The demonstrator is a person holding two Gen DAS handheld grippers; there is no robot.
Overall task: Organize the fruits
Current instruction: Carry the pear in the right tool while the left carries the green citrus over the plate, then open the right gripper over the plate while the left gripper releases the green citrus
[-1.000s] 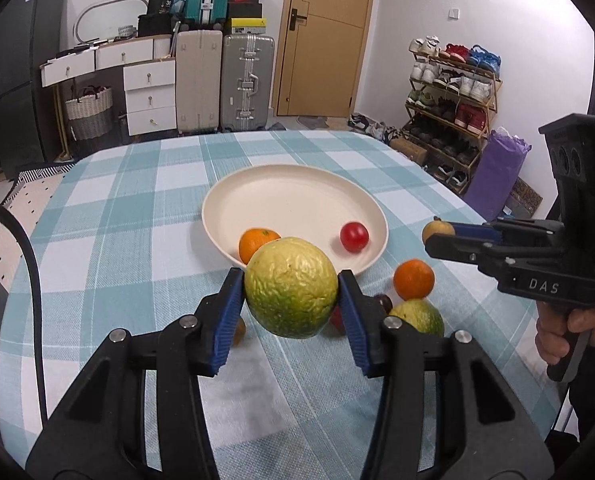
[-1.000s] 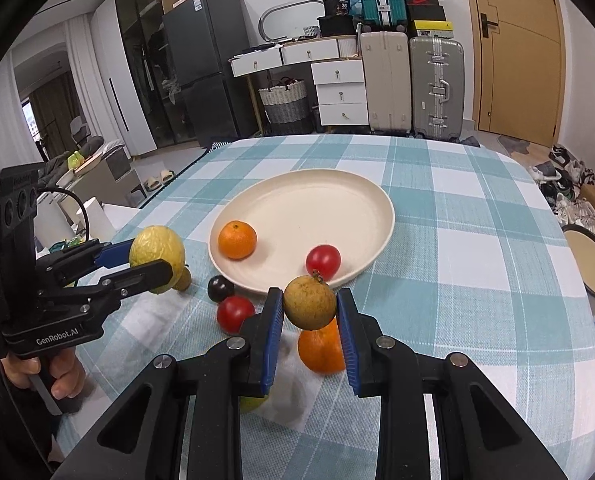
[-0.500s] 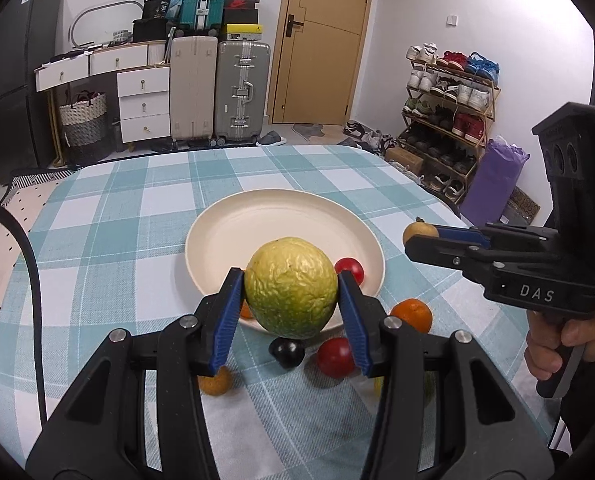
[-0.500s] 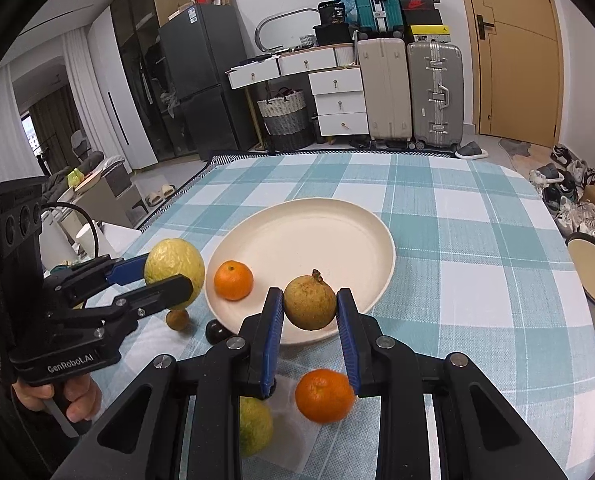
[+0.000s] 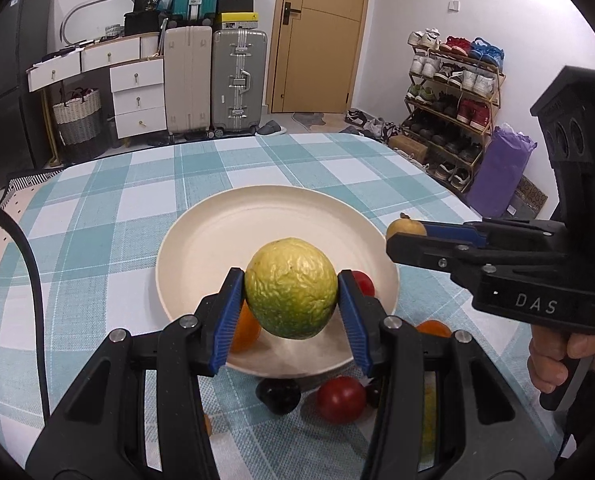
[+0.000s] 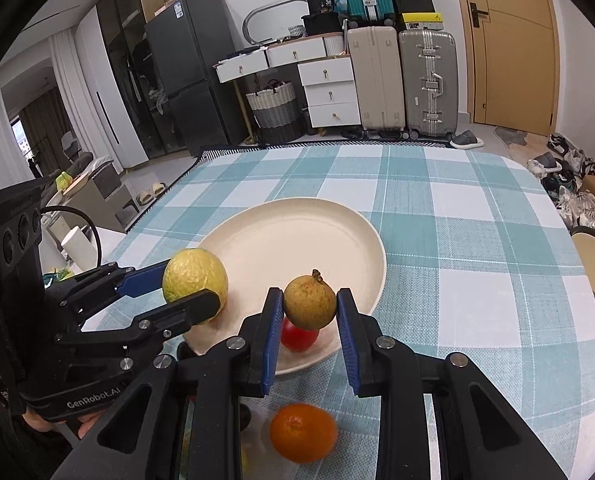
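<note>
Left tool (image 5: 291, 294): blue pads pinch the green-yellow fruit (image 5: 291, 288), held above the near rim of the plate (image 5: 201, 236).
Right tool (image 6: 308, 316): pads pinch the small brown fruit (image 6: 310, 302), also raised over the plate's near edge.
Plate: cream, round, on the checked desk (image 6: 457, 240); holds a red tomato (image 6: 299, 338) and an orange (image 5: 246, 330).
Loose fruit on desk: second orange (image 6: 303, 432), red tomato (image 5: 341, 399), dark fruit (image 5: 278, 395), just before the plate.
</note>
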